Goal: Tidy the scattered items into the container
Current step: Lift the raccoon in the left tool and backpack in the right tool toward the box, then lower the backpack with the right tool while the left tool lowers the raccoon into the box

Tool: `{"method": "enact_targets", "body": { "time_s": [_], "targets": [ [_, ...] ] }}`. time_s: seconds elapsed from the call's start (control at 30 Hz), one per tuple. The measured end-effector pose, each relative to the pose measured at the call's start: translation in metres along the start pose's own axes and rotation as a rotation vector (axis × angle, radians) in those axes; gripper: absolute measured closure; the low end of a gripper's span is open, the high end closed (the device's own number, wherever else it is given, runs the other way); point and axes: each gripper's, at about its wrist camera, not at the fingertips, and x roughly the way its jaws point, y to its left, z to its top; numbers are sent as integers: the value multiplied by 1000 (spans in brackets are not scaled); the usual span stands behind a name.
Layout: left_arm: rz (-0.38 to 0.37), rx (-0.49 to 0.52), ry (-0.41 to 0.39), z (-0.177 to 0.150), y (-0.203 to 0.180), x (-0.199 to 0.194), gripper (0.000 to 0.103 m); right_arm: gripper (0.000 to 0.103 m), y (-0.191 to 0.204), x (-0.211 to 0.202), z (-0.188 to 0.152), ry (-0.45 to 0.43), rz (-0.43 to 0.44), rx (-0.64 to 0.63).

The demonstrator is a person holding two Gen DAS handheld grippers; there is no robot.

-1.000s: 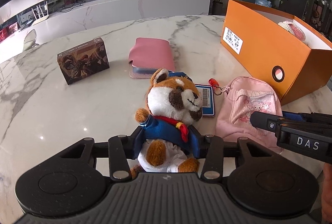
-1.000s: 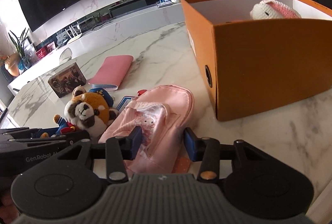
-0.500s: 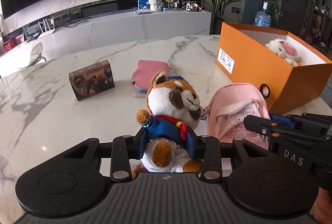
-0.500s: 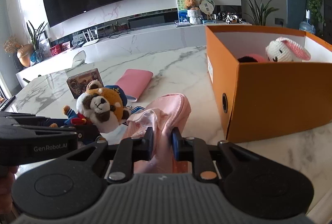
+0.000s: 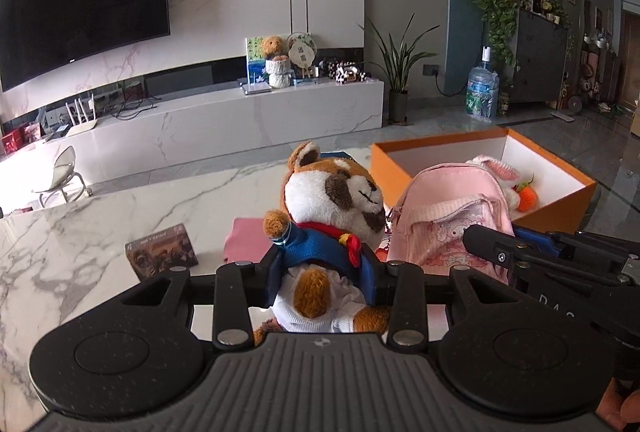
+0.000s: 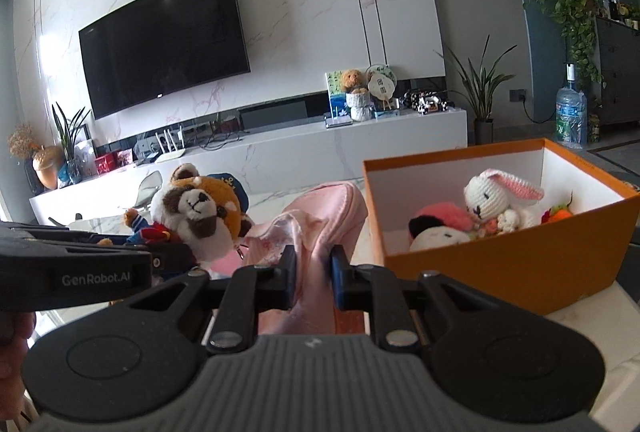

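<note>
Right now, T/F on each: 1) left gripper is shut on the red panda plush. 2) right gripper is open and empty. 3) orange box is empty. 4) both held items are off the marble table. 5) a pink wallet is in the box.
1) True: the left gripper clamps the brown-and-white red panda plush in a blue jacket.
2) False: the right gripper pinches the small pink fabric backpack.
3) False: the orange cardboard box holds a white crocheted rabbit and other soft toys.
4) True.
5) False: the flat pink wallet lies on the white marble table.
</note>
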Motion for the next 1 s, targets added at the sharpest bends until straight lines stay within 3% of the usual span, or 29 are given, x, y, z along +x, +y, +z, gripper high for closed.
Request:
{"method": "enact_targets", "body": {
  "time_s": [0.27, 0.53, 0.77, 0.87, 1.0],
  "targets": [
    [-64, 40, -98, 48, -46, 11, 58, 84, -45, -13, 45, -99, -72, -4],
    [-143, 78, -76, 74, -101, 52, 58, 84, -106, 5, 78, -101, -198, -58],
    [-218, 83, -25, 89, -139, 93, 60, 83, -178, 36, 104, 20, -255, -60],
    [-247, 87, 0, 92, -152, 111, 69, 83, -202, 50, 109, 81, -277, -63],
    [-256, 137, 33, 91, -168, 131, 71, 83, -224, 68, 110, 166, -257, -46]
  ]
}}
